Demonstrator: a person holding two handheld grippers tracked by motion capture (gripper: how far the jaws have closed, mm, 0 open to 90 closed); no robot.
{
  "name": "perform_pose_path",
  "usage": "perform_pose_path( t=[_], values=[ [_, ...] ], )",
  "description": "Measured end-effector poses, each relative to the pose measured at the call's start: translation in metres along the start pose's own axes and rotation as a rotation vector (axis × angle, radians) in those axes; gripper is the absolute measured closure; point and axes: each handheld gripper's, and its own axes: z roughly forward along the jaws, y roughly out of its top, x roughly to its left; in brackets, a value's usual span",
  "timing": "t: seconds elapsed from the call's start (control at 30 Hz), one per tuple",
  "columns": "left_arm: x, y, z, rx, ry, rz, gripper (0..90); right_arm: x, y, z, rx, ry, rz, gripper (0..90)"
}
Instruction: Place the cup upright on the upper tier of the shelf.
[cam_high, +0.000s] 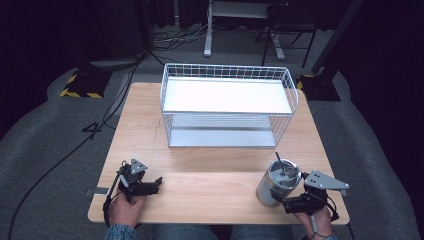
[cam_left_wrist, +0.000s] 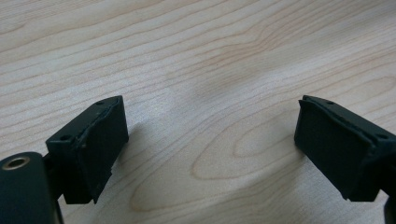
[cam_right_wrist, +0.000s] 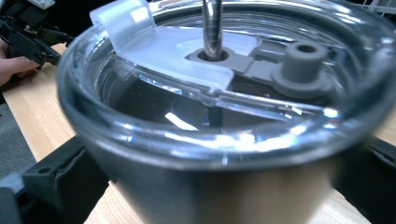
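Two grippers in play, both at the near edge of the table (cam_high: 210, 175). Left gripper (cam_high: 156, 183) sits at the near-left corner, low over bare wood, jaws wide apart with nothing between them; the left gripper view confirms this, only wood grain between the pads (cam_left_wrist: 100, 140). It looks idle.

Centre, further back: white wire basket rack (cam_high: 227, 105) with a flat white shelf on top and an open lower level. Nothing in it or on it.

Near-right: steel tumbler (cam_high: 278, 184) with a clear lid (cam_right_wrist: 187, 51) and a metal straw (cam_right_wrist: 212, 23) through it, standing on the table, leaning slightly toward the rack as seen from above. Right gripper (cam_high: 287, 201) is at its near side. In the right gripper view the jaws flank the tumbler body on both sides, low on the wall; looks like contact, so I'd call it gripped, though the pads themselves are mostly hidden behind the cup.

Step in hand, my read: grasp on the tumbler, lift not yet started. Next move likely a lift and carry forward-left to the rack. Needs a firm squeeze on the smooth wall, cup kept upright, and clearance over the rack's front rim.
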Motion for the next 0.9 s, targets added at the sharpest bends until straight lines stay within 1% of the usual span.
perform_pose_path(
  t=[0.13, 0.23, 0.33, 0.4, 0.5, 0.77, 0.9],
  values=[
    [0.0, 0.0, 0.0, 0.0, 0.0, 0.0, 10.2, 0.001, -0.002, 0.006, -0.005, -0.007, -0.008, 0.0],
    [0.0, 0.0, 0.0, 0.0, 0.0, 0.0, 10.2, 0.001, -0.004, 0.01, -0.027, -0.009, -0.004, 0.0],
    [0.0, 0.0, 0.0, 0.0, 0.0, 0.0, 10.2, 0.001, -0.005, 0.013, -0.038, -0.014, -0.005, 0.0],
    [0.0, 0.0, 0.0, 0.0, 0.0, 0.001, 10.2, 0.001, -0.005, 0.016, -0.026, -0.014, -0.003, 0.0],
    [0.0, 0.0, 0.0, 0.001, 0.001, 0.001, 10.2, 0.002, -0.005, 0.021, 0.006, -0.025, -0.002, 0.0],
    [0.0, 0.0, 0.0, 0.0, 0.0, 0.0, 10.2, 0.003, -0.005, 0.021, 0.003, -0.034, -0.013, 2.3],
    [0.0, 0.0, 0.0, 0.001, 0.0, 0.001, 10.2, 0.004, -0.003, 0.021, 0.016, -0.035, -0.021, 2.6]
  ],
)
